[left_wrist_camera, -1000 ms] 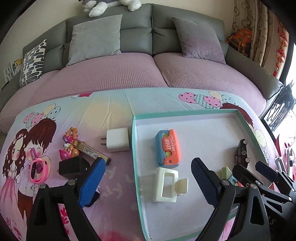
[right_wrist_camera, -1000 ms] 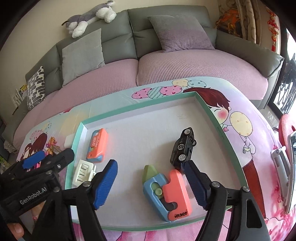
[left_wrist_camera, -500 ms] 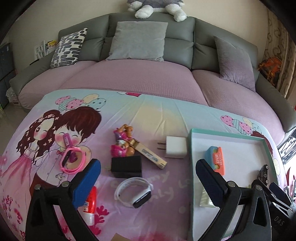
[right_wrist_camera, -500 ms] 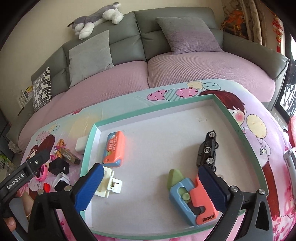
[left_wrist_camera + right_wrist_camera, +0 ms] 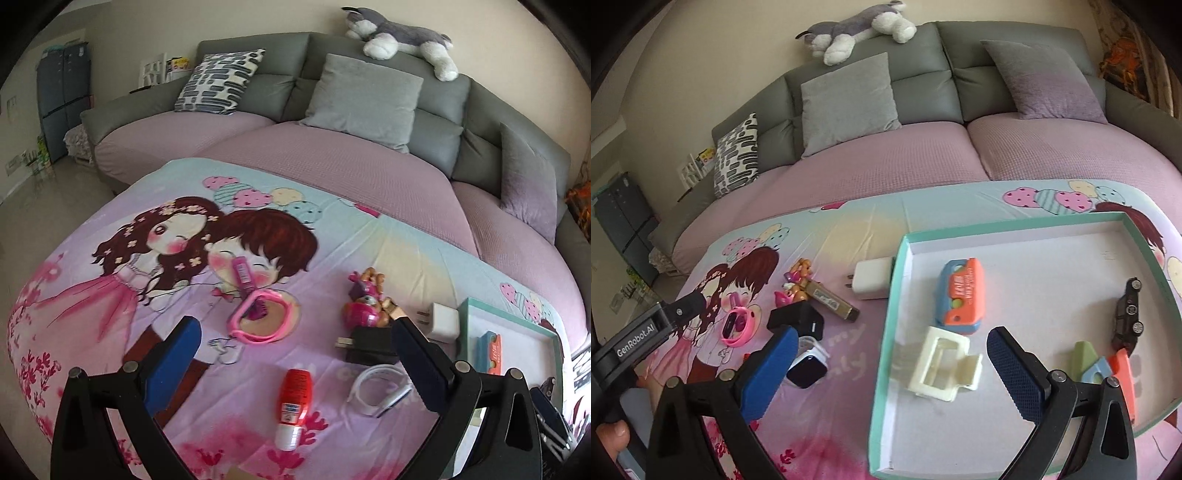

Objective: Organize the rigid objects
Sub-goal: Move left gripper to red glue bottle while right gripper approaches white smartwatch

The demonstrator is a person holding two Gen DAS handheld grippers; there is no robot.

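Both claws released, jaws just widened, nothing between. Left gripper has swung off the tray to the loose items on the left: red bottle, pink watch. Right gripper now straddles the tray's left wall near the white clip. Cartoon cloth, sofa behind. White band partly hidden.

Hidden and cut-off parts

The left claw's right finger covers part of the black charger and white watch band; the red tube's label is too blurred to read. The tray's near edge leaves the right wrist view.
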